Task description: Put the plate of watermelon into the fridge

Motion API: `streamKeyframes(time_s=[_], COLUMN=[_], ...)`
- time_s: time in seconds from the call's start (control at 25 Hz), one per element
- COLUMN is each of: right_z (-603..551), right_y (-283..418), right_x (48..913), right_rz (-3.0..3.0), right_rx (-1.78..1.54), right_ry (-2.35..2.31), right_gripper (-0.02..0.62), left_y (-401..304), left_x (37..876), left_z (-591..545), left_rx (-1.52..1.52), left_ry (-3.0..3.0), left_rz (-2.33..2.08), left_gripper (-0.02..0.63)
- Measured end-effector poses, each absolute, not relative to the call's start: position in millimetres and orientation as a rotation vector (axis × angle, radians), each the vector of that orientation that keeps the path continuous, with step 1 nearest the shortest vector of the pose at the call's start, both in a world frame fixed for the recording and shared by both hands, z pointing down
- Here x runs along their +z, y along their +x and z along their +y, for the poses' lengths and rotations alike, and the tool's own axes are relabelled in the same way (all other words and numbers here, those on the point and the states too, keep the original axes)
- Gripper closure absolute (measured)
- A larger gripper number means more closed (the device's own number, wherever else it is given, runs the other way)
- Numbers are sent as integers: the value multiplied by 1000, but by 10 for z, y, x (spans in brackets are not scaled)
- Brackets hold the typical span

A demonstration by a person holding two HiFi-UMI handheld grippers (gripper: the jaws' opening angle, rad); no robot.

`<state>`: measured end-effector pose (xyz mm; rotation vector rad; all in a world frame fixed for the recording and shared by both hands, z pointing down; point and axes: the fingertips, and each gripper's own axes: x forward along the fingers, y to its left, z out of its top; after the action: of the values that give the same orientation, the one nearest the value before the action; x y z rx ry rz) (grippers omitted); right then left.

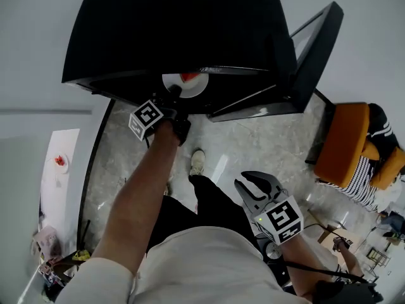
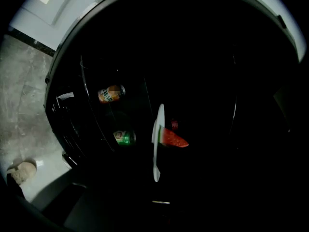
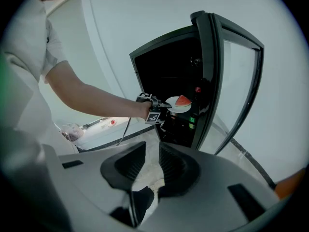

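Watermelon slice lies on the white plate, which hangs level at the open front of the black fridge. It is just past the front edge and, as far as the views show, not resting on any shelf. The left gripper holds it out at arm's length. Its jaws are pressed onto the near rim, so the plate sticks straight out ahead of them into the dark cabinet, with the slice on the far half. The coming move turns on that line: the shelf space lies directly beyond the plate, the way the left jaws point. A straight push inward and then a small lowering looks like what is called for. An orange can and a green can sit inside on the floor side of the plate, so they seem to be below its level and out of its path. The door stands swung wide at the right of the opening. The right gripper hangs well back by the person's hip, jaws a little apart with nothing between them. The left hand is much the nearer to the plate.
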<state>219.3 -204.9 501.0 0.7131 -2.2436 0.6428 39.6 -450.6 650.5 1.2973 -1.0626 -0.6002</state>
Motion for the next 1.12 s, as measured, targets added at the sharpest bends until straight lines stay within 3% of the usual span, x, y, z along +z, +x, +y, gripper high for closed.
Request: streamKeyframes(time_s=[0.72,1.12], right_z=[-2163,-2189], right_y=[2280,2214], right_x=[5138,5189], right_rz=[-2217,-2215], right_rx=[721,757], right_ry=[712,717], right_gripper=[500,500], left_y=[378,365], left_x=[6725,6672], left_z=[-4925,-5074], left_rx=[-510,-104], left_ry=[1253,1475], left_rz=[-1176,-1361], left_gripper=[577,549])
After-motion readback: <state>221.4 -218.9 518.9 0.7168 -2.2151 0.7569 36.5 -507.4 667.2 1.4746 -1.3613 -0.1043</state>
